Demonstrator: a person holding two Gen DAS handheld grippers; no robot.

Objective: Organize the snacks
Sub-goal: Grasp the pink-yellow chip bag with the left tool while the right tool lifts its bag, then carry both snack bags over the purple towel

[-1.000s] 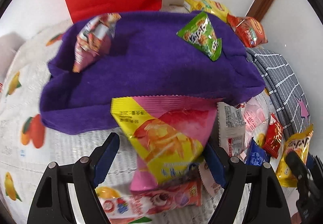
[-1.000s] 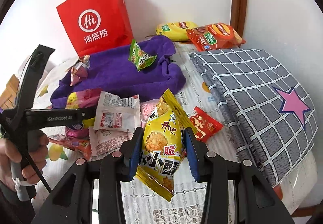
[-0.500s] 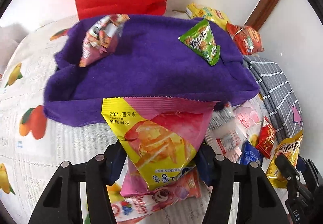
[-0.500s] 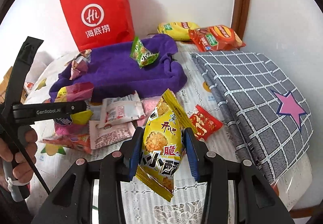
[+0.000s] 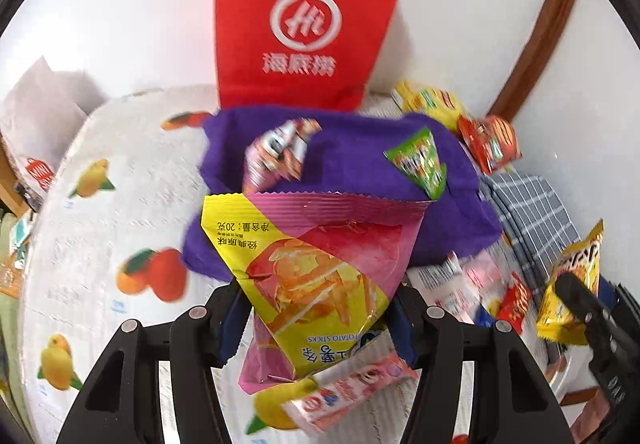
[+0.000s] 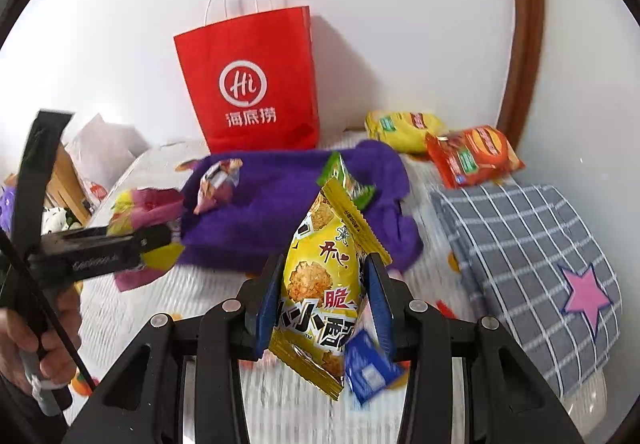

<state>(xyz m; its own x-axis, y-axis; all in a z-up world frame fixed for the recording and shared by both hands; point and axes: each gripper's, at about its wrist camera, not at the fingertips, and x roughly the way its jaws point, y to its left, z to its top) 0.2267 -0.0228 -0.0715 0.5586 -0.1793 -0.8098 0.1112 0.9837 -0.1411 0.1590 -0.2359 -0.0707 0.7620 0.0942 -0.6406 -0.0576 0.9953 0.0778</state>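
My left gripper is shut on a pink and yellow potato sticks packet and holds it above the table, in front of the purple towel. A green packet and a red and white packet lie on the towel. My right gripper is shut on a yellow crisp snack packet, also lifted. A small blue packet shows blurred under it. In the right wrist view the left gripper sits at the left, held by a person's hand. A red paper bag stands upright behind the towel.
A folded grey checked cloth with a pink star lies at the right. A yellow bag and an orange bag sit by the back wall. Loose packets and a pink packet lie on the fruit-print tablecloth.
The left jaws closed on the potato sticks packet and lifted it off the table. The right gripper rose too, with the yellow packet still in it.
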